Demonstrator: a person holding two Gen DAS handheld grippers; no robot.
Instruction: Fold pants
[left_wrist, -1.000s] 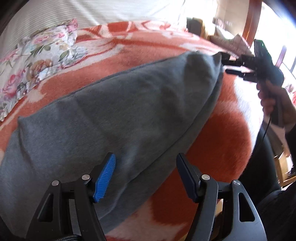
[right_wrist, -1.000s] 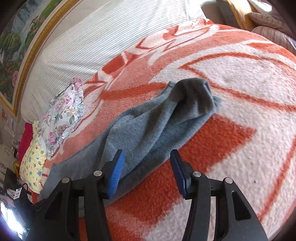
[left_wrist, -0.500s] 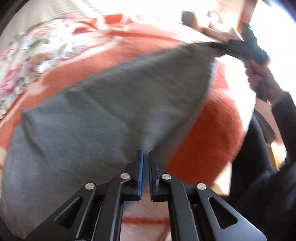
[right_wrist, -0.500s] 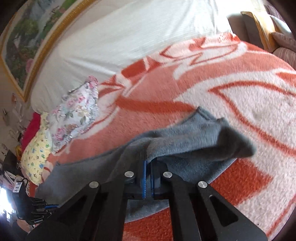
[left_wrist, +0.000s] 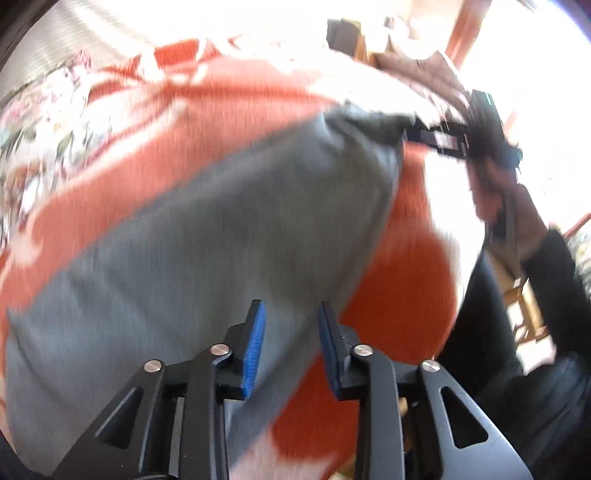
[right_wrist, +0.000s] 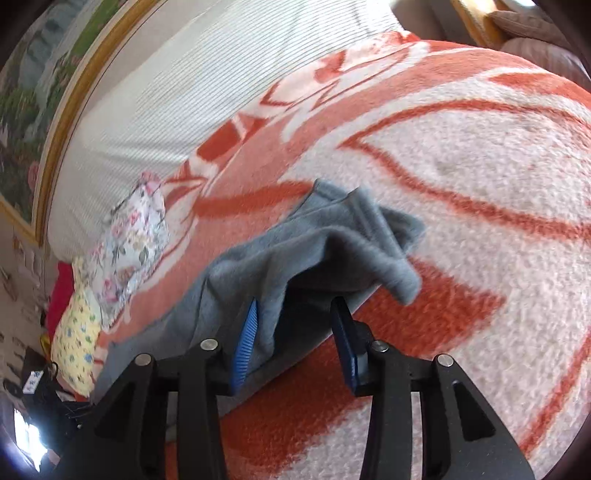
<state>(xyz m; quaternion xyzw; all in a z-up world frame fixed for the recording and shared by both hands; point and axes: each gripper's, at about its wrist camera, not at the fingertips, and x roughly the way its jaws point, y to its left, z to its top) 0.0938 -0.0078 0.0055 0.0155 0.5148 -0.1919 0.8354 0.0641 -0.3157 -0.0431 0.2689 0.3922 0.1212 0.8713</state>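
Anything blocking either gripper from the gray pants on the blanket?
Nothing visible. The gray pants lie directly under both grippers, left gripper and right gripper; jaws have just been opening, fabric between them. The floral pillow sits off to the side.

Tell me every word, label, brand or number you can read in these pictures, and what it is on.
No text can be read in either view.
A small white tag on the dark gear at the lower left of the right wrist view carries marks, too small and blurred to read.
The grey pants, the orange and white blanket and the floral pillow show no writing.
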